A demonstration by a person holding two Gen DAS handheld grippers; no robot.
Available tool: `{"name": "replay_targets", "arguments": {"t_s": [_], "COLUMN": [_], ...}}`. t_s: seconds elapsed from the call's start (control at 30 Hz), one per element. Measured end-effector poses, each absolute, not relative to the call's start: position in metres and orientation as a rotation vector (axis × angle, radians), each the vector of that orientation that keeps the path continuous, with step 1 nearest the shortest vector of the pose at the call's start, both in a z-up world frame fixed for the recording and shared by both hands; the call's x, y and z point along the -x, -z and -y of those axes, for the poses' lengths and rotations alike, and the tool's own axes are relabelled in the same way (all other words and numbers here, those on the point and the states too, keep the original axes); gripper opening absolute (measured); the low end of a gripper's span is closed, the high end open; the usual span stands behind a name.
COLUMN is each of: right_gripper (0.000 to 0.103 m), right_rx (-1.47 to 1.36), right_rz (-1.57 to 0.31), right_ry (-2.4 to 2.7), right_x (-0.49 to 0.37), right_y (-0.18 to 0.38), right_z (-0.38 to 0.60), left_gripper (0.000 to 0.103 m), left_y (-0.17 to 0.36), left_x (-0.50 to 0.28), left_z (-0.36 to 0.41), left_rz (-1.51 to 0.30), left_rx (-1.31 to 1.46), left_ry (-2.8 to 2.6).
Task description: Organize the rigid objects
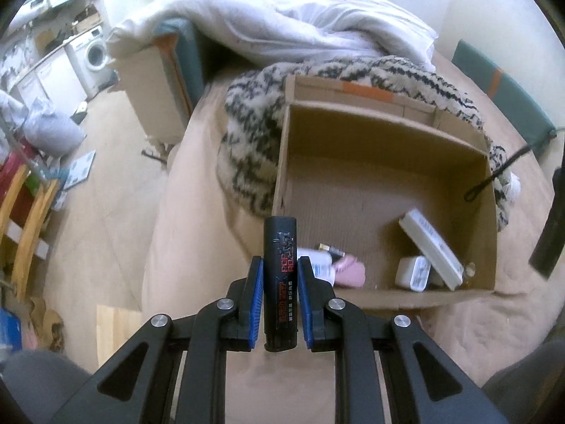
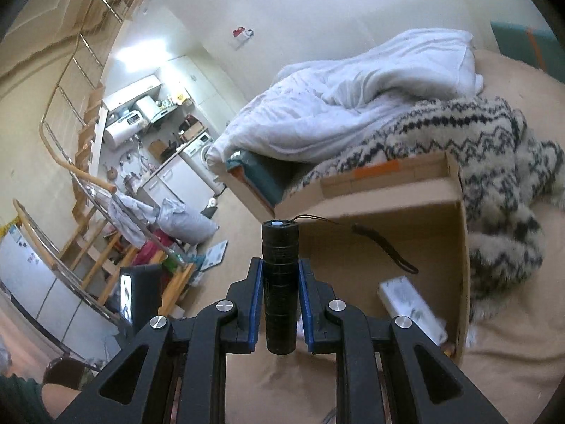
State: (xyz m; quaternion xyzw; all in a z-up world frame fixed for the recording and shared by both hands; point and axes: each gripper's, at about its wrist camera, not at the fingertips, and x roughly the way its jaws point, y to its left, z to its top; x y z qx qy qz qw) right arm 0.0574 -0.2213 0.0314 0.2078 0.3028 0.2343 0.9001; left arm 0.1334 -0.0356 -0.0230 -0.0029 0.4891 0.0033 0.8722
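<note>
A person's 2 handheld grippers hang above a cardboard box [image 1: 385, 162] that sits on a tan-covered bed [image 1: 197, 183], each clamped on a dark cylinder. The left gripper [image 1: 280, 275] pinches a black tube with red lettering [image 1: 280, 268] upright between its blue pads [image 1: 256, 296], the tube's top showing against the box's near left corner. The right gripper [image 2: 280, 275] is closed on a black ribbed flashlight [image 2: 280, 282], also held upright; a wrist strap [image 2: 385, 247] trails from its tip and dangles over the box interior. On the box floor, against the near wall, lie a long white case [image 1: 430, 247] leaning at a tilt, a small white charger-like block [image 1: 413, 272] just beside it, and a pink item [image 1: 348, 272] next to a white tube [image 1: 319, 265] at the left. A black-and-cream patterned blanket [image 1: 254, 148] bunches against the box's left and far sides, with a white duvet [image 1: 275, 17] heaped behind it. In the left view a washing machine [image 1: 93, 53] stands across the room.
</note>
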Motion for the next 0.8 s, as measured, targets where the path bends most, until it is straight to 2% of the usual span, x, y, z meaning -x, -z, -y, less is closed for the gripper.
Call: {"name": "replay_targets", "arguments": {"t_s": [0.13,0.27,0.8], "right_gripper": [0.021,0.021,0.021], "right_rx": [-0.432,-0.441,-0.403], "right_rz": [-0.598,-0.624,-0.932], "right_ry": [-0.476,-0.444,-0.281], "right_x": [-0.07,-0.084,-0.133], "right_y": [-0.039,-0.023,0.069], "right_z": [0.225,0.23,0.228], "left_gripper": [0.017,0.017,0.017], "left_y": [0.017,0.016,0.078], "left_x": [-0.152,-0.168,-0.204], "left_z": [0.044,0.054,0.089], "left_rz": [-1.006,-0.981,-0.974], "left_rx": [-0.016,-0.044,-0.15], "left_ry": [0.011,0.029,0.08]}}
